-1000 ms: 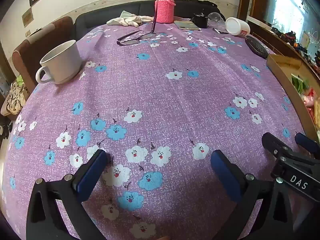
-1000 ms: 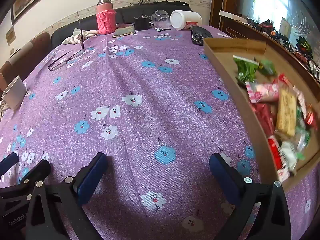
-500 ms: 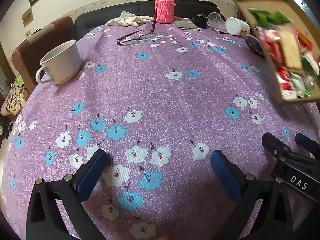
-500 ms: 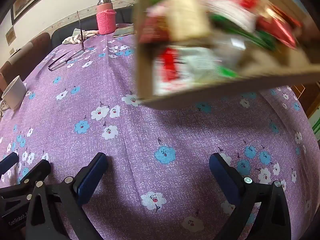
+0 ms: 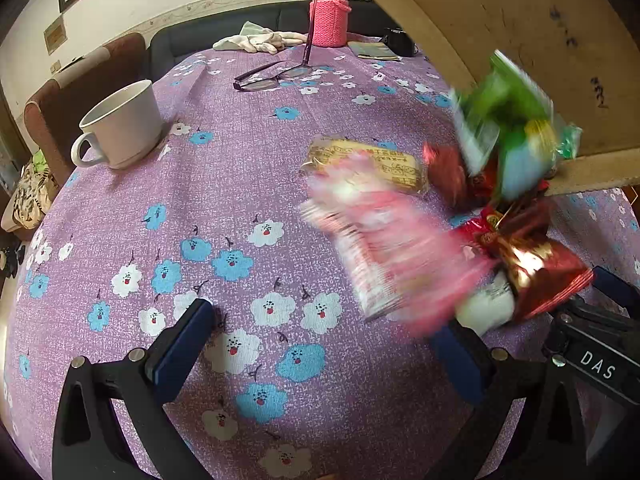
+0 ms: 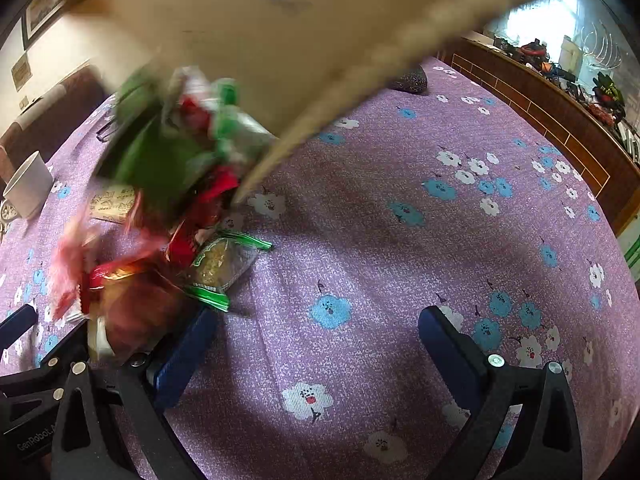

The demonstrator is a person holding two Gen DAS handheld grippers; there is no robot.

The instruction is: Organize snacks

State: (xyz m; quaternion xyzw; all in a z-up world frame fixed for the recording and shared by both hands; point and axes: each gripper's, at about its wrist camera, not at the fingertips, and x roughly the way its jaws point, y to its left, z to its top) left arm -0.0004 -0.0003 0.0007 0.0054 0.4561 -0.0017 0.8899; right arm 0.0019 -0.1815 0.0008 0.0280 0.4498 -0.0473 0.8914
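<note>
Cardboard tray (image 5: 520, 40) tipped steeply above the table (image 5: 240, 184), low edge down, at 2 o'clock in the left view. Snack packets (image 5: 400, 248) spill from it, motion-blurred, piling between the two grippers. Flat tan cracker pack (image 5: 364, 164) lies on the cloth, long axis running 9 to 3 o'clock. Clear green-edged packet (image 6: 224, 268) points toward 1 o'clock. Left gripper (image 5: 320, 344): jaws apart, holding nothing. Right gripper (image 6: 320, 348): jaws apart, holding nothing. White cup (image 5: 120, 128) at 10 o'clock, upright.
</note>
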